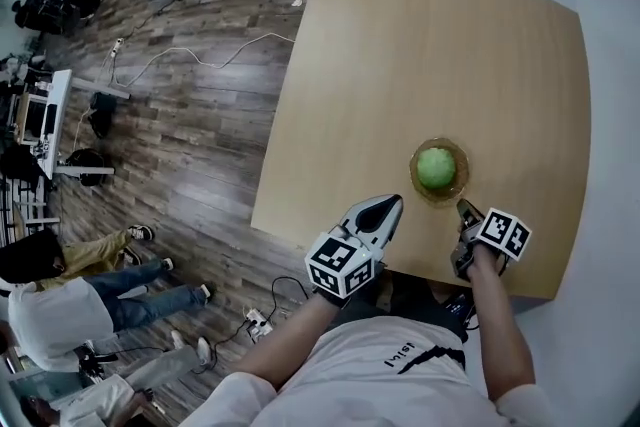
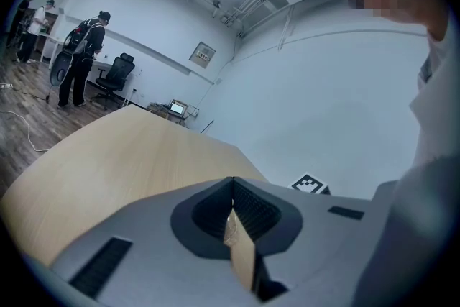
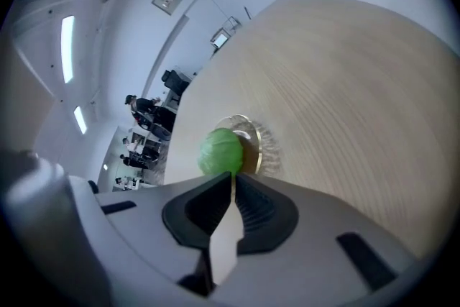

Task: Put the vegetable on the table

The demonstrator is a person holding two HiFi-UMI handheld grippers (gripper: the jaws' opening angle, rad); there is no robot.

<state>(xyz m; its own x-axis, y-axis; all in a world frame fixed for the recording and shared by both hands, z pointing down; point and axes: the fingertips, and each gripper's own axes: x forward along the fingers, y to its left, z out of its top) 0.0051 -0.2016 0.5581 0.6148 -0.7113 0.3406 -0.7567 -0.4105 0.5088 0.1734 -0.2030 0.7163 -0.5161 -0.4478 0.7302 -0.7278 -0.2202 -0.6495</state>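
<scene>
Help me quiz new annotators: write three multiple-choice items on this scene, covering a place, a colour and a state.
1. Where is the vegetable? A on the floor; B on a plate on the table; C on a chair.
2. Its colour? A red; B green; C white.
3. How do the right gripper's jaws stand? A wide apart; B shut on the vegetable; C shut, empty.
Key: B, it sits on the plate; B, both views show green; C, the jaws meet with nothing between.
</scene>
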